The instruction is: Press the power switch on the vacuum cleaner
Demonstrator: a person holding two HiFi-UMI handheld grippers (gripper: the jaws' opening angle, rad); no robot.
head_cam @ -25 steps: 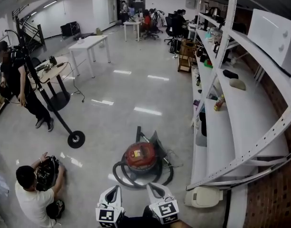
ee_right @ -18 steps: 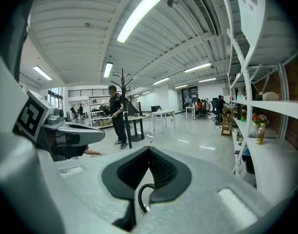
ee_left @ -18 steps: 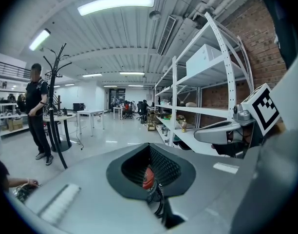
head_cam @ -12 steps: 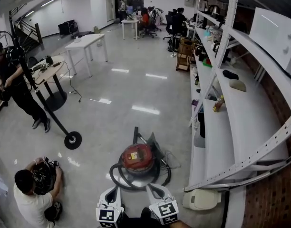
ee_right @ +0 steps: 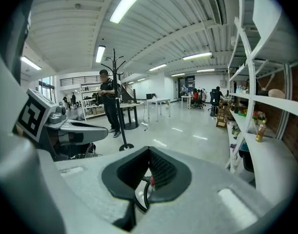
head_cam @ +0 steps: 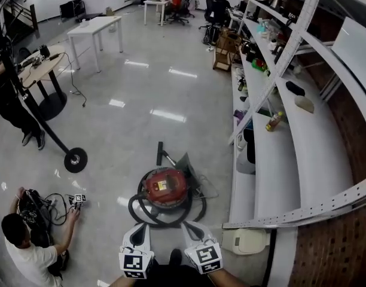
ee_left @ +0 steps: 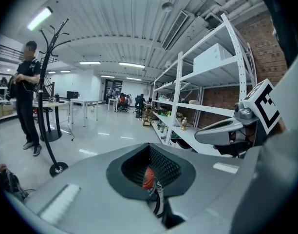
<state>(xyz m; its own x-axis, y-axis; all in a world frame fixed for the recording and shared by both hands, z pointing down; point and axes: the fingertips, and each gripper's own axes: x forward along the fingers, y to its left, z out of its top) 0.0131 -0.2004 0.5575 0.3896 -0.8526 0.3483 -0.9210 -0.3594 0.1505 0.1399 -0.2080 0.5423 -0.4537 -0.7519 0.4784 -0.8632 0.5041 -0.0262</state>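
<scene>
Two tools are in play: the left hand-held gripper (head_cam: 141,232) and the right hand-held gripper (head_cam: 192,231), each with its jaws closed together on nothing. The round red canister vacuum cleaner (head_cam: 165,187) sits on the glossy grey floor (head_cam: 141,100) just ahead of them, ringed by its black hose (head_cam: 141,214), beside the white metal shelving (head_cam: 278,160). This looks like the approach step, with nothing touched yet. Next, one closed tip likely has to come down on the switch, which is too small to pick out here.
</scene>
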